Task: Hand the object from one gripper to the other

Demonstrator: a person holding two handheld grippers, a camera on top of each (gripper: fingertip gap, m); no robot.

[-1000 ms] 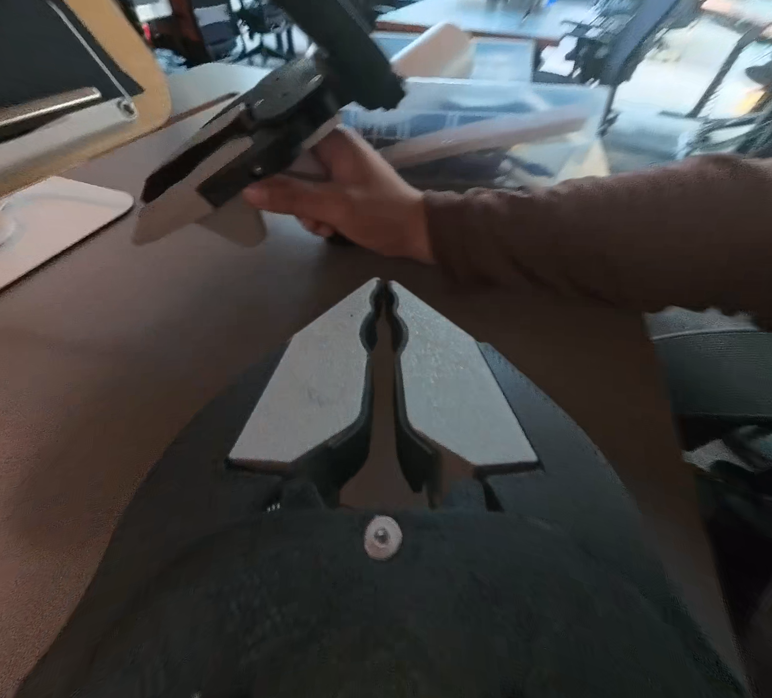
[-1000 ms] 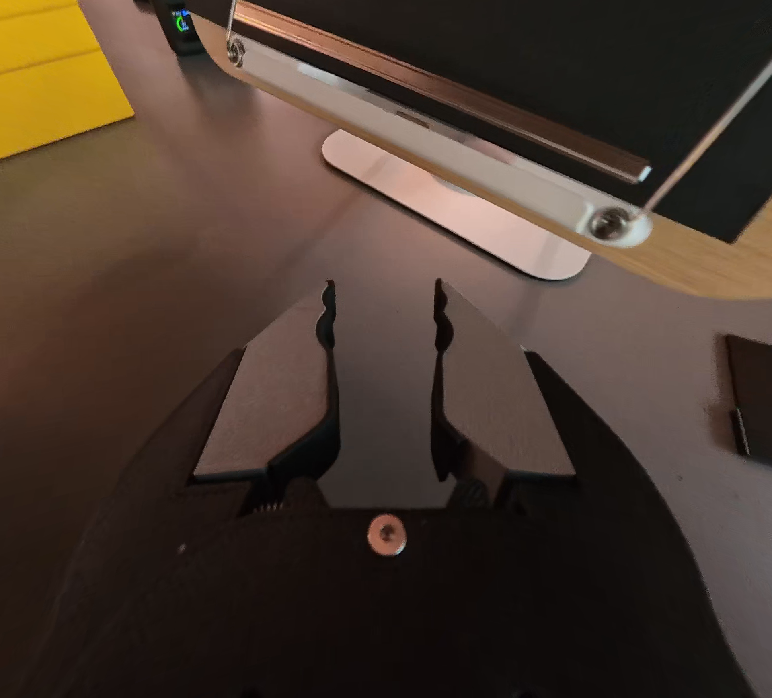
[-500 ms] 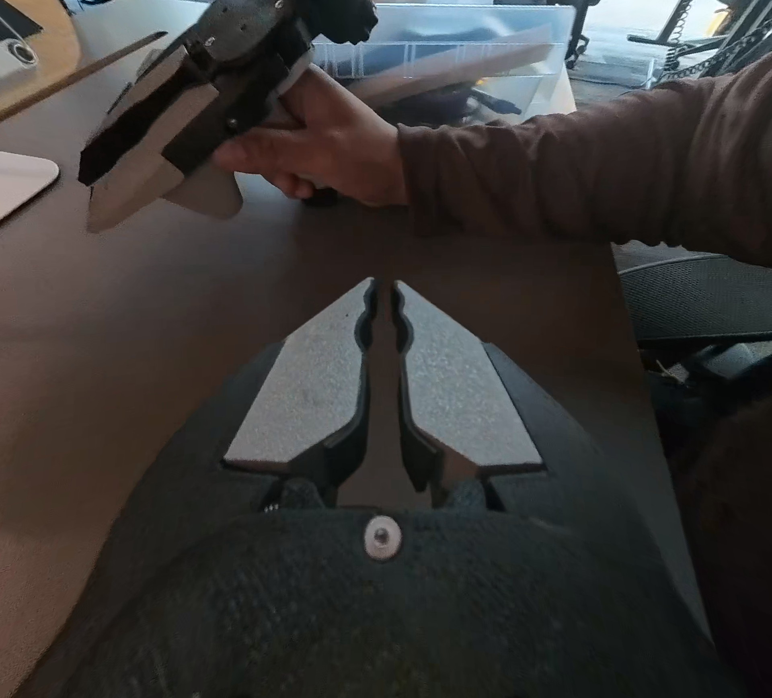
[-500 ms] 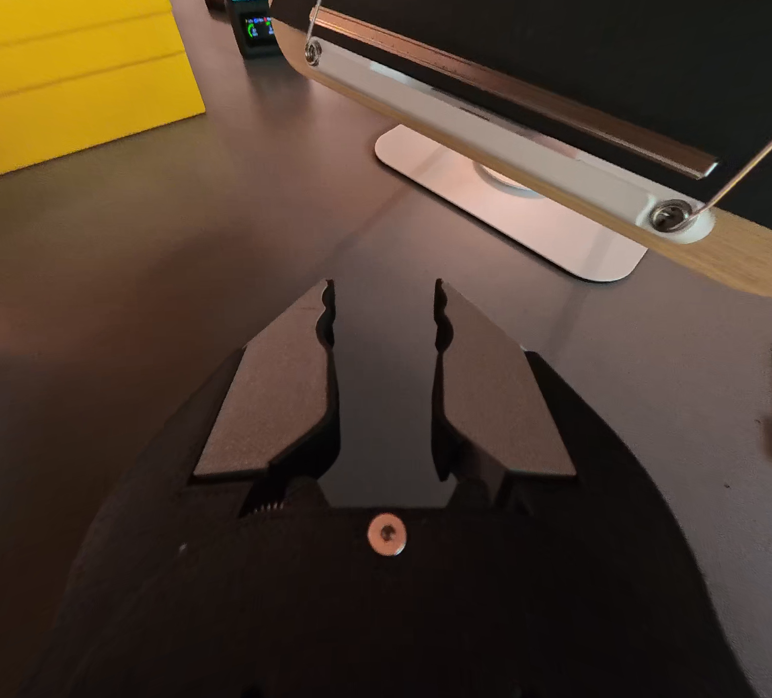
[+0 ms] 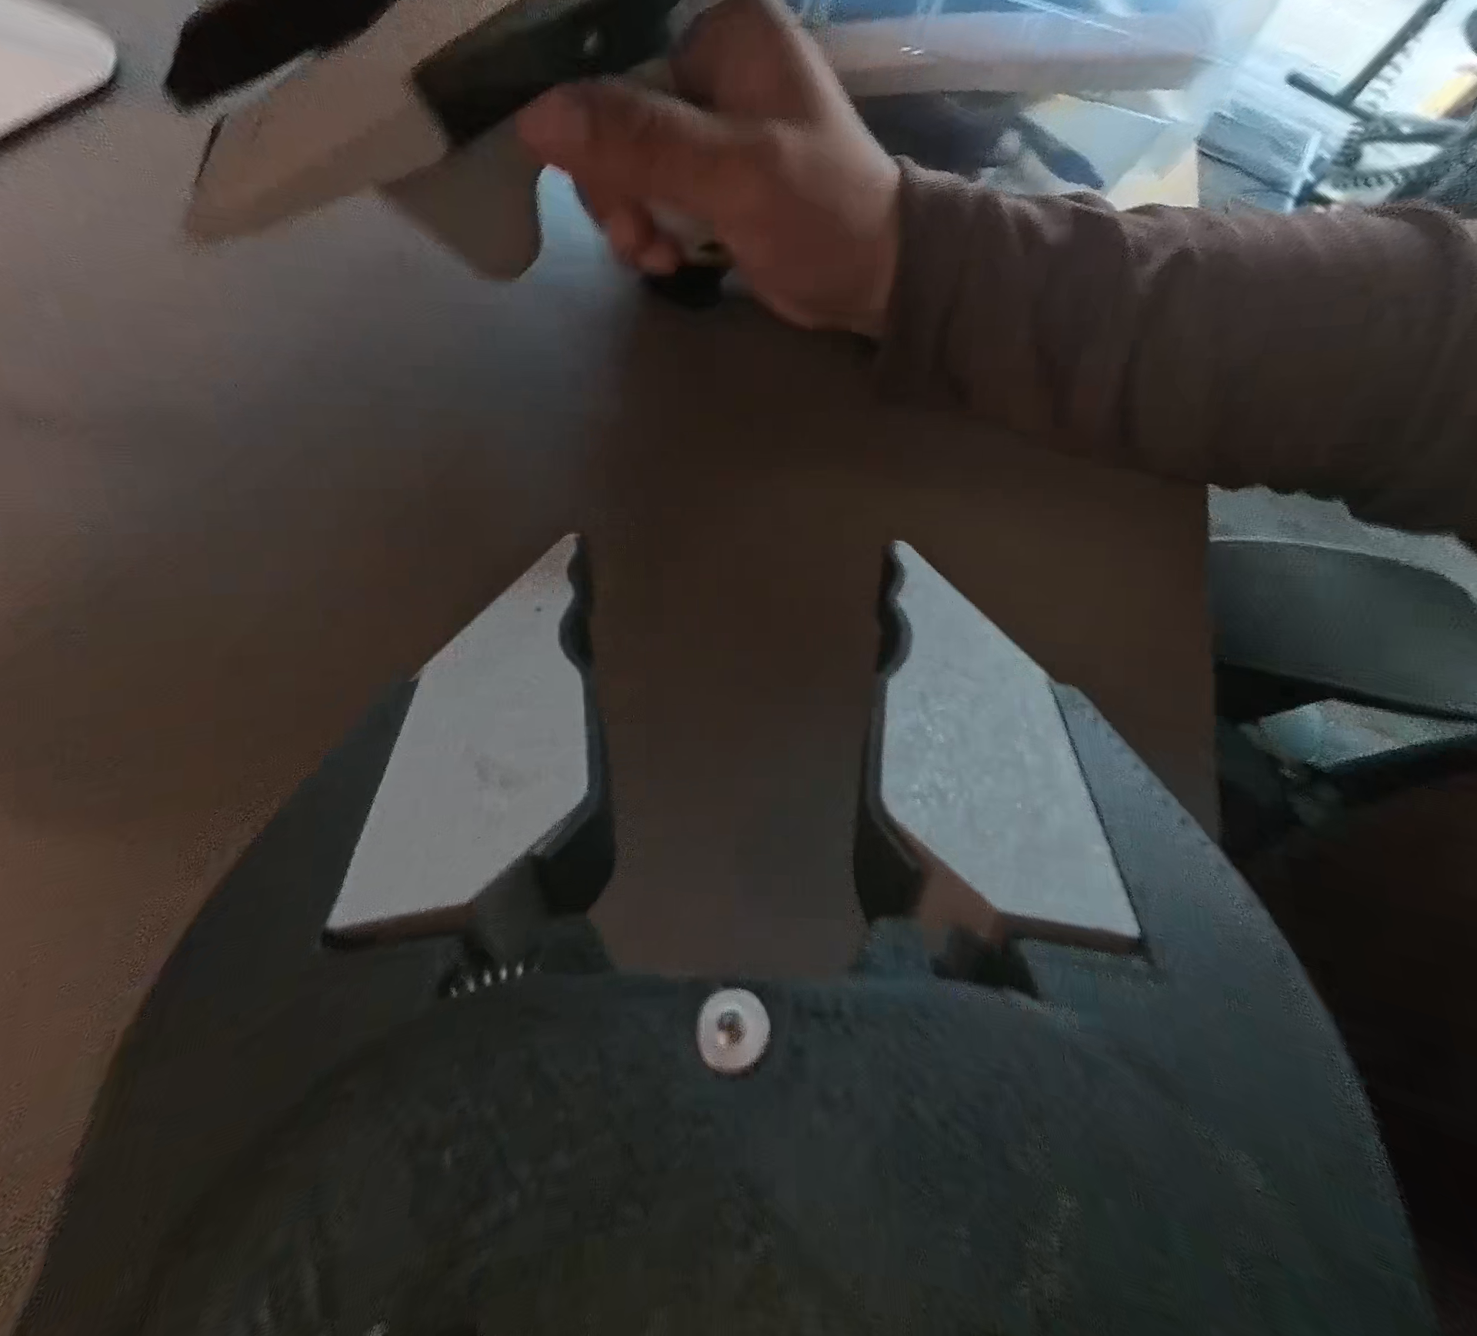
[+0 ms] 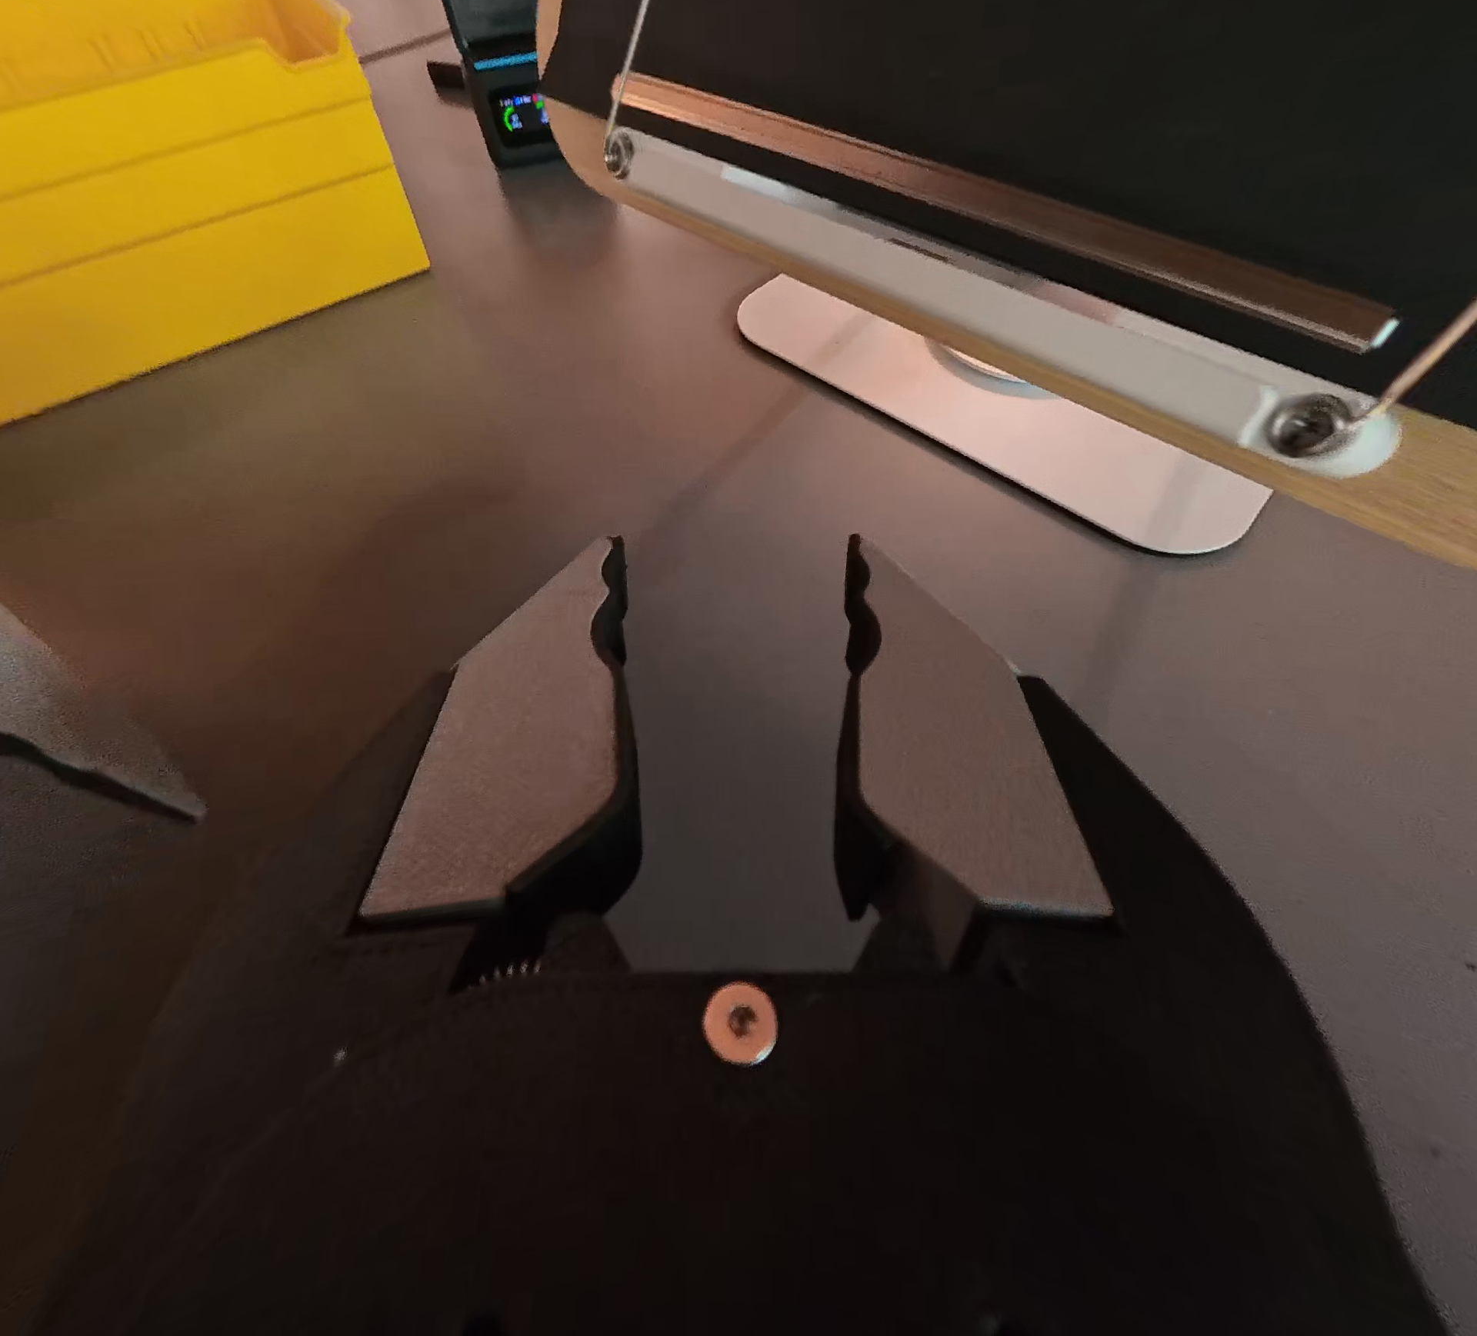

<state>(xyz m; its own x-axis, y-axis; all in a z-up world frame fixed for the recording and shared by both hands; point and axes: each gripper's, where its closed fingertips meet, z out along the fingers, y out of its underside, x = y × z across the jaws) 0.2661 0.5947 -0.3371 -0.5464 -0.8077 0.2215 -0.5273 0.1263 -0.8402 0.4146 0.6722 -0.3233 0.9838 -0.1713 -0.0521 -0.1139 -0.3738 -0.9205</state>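
1. far left, the yellow bin [image 6: 184, 179] sits on the dark table [image 6: 400, 498]; no object to hand over shows in either view.
2. the left gripper [image 5: 735, 562] hovers low over the table, jaws wide, nothing between them.
3. the right gripper [image 6: 735, 554], in a hand [image 5: 735, 179], is parted to a medium gap, also empty, facing the monitor stand [image 6: 999, 419].
4. i judge this pre-pickup: next, find the object and grasp it.
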